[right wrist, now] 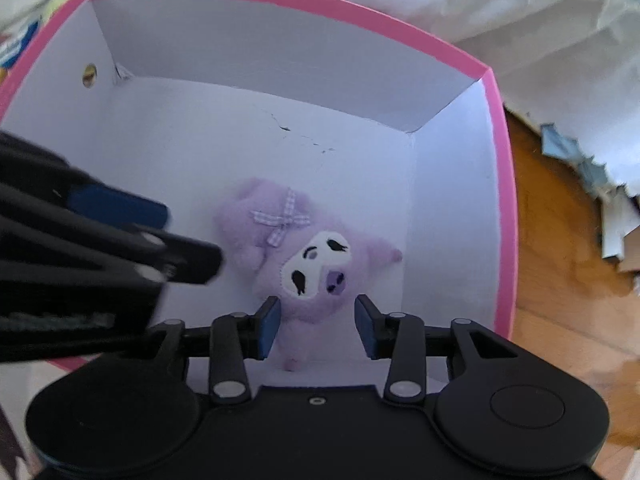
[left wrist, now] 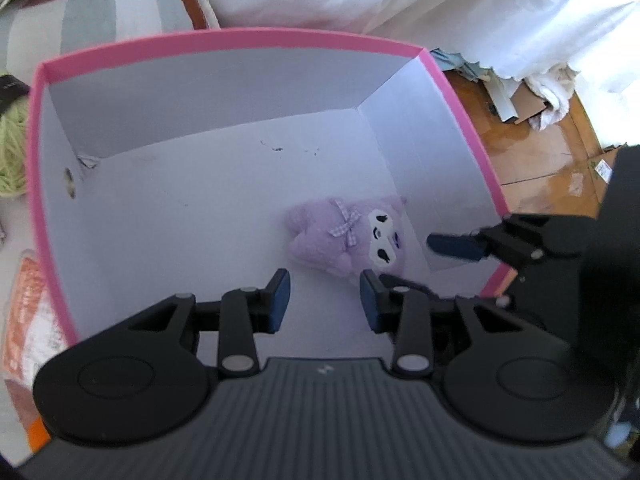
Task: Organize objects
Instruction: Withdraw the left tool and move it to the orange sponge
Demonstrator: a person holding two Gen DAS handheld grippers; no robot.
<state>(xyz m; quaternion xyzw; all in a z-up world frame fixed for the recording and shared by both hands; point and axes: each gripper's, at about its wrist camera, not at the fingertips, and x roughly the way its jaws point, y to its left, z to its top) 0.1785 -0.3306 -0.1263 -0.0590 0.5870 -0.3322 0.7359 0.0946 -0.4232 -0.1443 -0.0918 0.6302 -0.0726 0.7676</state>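
Now the plush point(right wrist: 296, 248) lies on the floor of the box point(right wrist: 505, 184), close to the box's right wall and near its front, face up with its checked bow point(right wrist: 280, 222) showing. By the look of it, the step in hand is the drop-off: the toy has reached the box and the grip on it is being given up. The right gripper point(right wrist: 316, 330) points steeply down into the box, right over the plush's head; its blue pads point(right wrist: 267, 330) stand apart on either side of the head, and a slim gap seems to show on each side, so I judge the jaws open and the toy released, resting on the box floor rather than hanging.

The next move, I judge, calls for lifting the right gripper straight up out of the box without snagging the fur or the pink rim, then going for another loose thing outside the box. A ball of green yarn point(left wrist: 12, 148) sits just beyond the box's left wall, and an orange packet point(left wrist: 28, 320) lies outside that wall too, nearer the front.

The left gripper point(left wrist: 325, 300) also tilts down into the box, beside the plush, toward the box's middle. Its jaws are partly open with nothing between them. From the left wrist view the right gripper comes in over the box's right wall.
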